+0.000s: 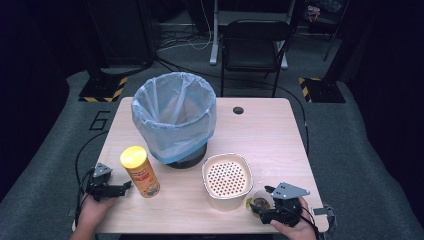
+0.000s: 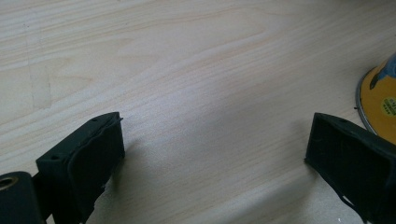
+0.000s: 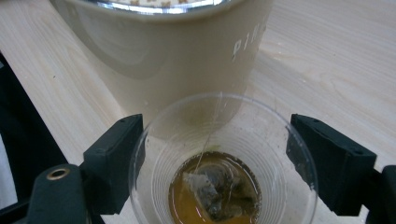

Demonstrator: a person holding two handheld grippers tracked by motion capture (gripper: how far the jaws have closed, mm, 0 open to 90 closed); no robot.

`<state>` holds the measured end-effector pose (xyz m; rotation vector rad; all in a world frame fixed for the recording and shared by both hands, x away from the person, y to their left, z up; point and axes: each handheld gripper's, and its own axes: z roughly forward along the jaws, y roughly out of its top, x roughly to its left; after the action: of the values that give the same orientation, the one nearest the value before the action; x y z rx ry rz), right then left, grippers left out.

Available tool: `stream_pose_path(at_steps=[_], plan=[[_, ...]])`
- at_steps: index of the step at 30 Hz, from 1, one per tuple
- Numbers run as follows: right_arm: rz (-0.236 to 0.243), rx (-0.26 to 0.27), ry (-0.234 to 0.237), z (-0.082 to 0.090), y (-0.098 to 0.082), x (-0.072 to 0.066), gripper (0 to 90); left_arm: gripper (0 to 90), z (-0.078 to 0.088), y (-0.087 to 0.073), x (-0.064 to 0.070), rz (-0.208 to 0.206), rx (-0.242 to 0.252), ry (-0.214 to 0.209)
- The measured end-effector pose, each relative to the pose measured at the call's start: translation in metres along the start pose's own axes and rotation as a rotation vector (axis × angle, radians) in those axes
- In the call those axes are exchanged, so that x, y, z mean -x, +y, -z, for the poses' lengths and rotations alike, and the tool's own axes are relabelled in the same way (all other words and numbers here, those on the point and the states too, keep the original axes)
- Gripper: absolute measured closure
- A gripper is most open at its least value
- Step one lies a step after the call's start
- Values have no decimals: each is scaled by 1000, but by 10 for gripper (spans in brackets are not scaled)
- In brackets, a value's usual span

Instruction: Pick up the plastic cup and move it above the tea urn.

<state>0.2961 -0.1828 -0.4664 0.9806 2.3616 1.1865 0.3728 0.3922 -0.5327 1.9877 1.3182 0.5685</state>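
The right gripper [image 3: 215, 158] has its jaws spread either side of a clear cup [image 3: 219, 154] of tea with a teabag [image 3: 212, 189], not pressing it. The cup stands near right on the surface [image 1: 270, 135], touching the beige strainer pot [image 1: 227, 180]. Close gently, low and level, or it buckles and spills. Left gripper [image 2: 215, 149]: jaws released, empty, beside the yellow can [image 1: 140, 171].

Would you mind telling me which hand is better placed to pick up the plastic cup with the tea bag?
The right. Its claw already straddles the plastic cup beside the beige container, while the left claw sits open by the yellow can.
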Motion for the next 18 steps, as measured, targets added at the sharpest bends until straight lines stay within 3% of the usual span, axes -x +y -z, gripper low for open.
stream_pose_path(at_steps=[18], plan=[[34,-30,22,-9,-11,2,195,40,0,0,0,0,0,0]])
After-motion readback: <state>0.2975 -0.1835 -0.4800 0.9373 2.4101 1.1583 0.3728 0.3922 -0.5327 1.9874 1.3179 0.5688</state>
